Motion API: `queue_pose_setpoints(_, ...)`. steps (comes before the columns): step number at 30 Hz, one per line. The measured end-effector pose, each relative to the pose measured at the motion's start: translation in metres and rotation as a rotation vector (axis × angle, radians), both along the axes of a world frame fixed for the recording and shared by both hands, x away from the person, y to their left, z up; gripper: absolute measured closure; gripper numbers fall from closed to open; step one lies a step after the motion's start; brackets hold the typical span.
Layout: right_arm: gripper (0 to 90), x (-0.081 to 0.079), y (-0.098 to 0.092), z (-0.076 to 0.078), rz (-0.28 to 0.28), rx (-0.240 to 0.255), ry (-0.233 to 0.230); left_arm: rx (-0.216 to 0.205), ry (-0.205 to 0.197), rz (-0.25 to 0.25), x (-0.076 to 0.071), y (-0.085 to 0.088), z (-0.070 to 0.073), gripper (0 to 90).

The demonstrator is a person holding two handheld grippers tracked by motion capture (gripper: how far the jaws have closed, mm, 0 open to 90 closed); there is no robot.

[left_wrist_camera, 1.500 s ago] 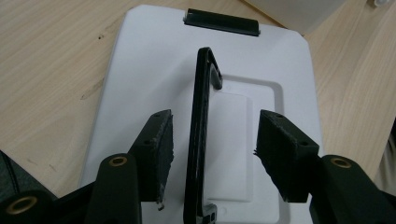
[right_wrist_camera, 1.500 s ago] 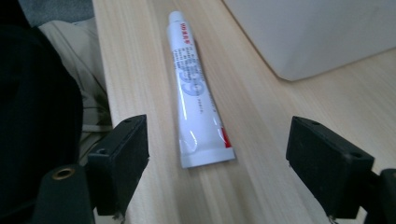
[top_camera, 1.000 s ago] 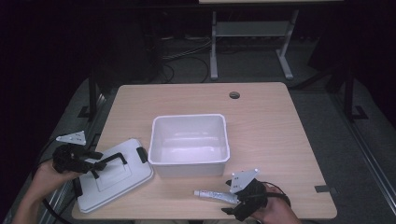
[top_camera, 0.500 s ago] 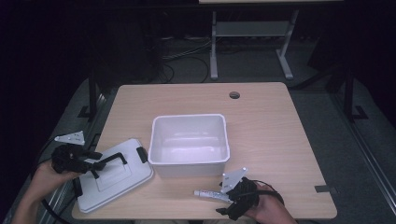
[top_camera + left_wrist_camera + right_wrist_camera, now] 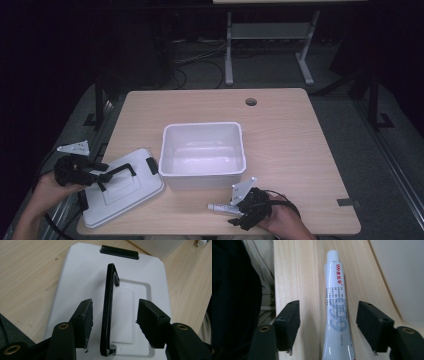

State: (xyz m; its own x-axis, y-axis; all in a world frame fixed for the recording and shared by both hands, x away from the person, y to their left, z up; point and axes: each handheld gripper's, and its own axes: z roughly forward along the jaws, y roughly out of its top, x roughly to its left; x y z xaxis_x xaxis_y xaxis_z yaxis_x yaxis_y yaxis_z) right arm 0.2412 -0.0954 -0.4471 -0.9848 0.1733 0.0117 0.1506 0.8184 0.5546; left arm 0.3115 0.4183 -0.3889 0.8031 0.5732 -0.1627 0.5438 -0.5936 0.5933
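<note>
Near the desk's (image 5: 300, 150) front edge, just beside the white bin (image 5: 202, 150), right tongs (image 5: 328, 325) have slid over the tube (image 5: 335, 315) w/ jaws closing but not yet gripping, so pickup looks imminent; left tongs (image 5: 113, 322) sit half-open astride lid handle (image 5: 108, 310).

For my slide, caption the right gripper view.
Right gripper, jaws closing but apart, straddles a white tube lying on the wooden table.

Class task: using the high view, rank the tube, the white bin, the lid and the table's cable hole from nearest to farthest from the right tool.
From the right tool:
1. Tube, between its jaws.
2. White bin, just behind.
3. Lid, far left.
4. Cable hole, at the table's back edge.
</note>
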Motion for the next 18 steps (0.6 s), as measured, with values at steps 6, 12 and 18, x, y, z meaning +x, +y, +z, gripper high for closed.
queue_pose_setpoints(6,44.4,0.003,0.002,-0.001,-0.002,-0.010,-0.007,-0.003,0.001,0.006,0.000,0.000,0.000,44.8)
queue_pose_setpoints(12,50.0,0.003,0.008,0.002,0.021,-0.034,-0.023,0.000,-0.001,0.003,0.000,0.000,0.000,44.4)
queue_pose_setpoints(18,55.7,0.005,0.011,0.002,0.035,-0.049,-0.034,-0.001,-0.005,0.005,0.000,0.001,0.001,43.9)
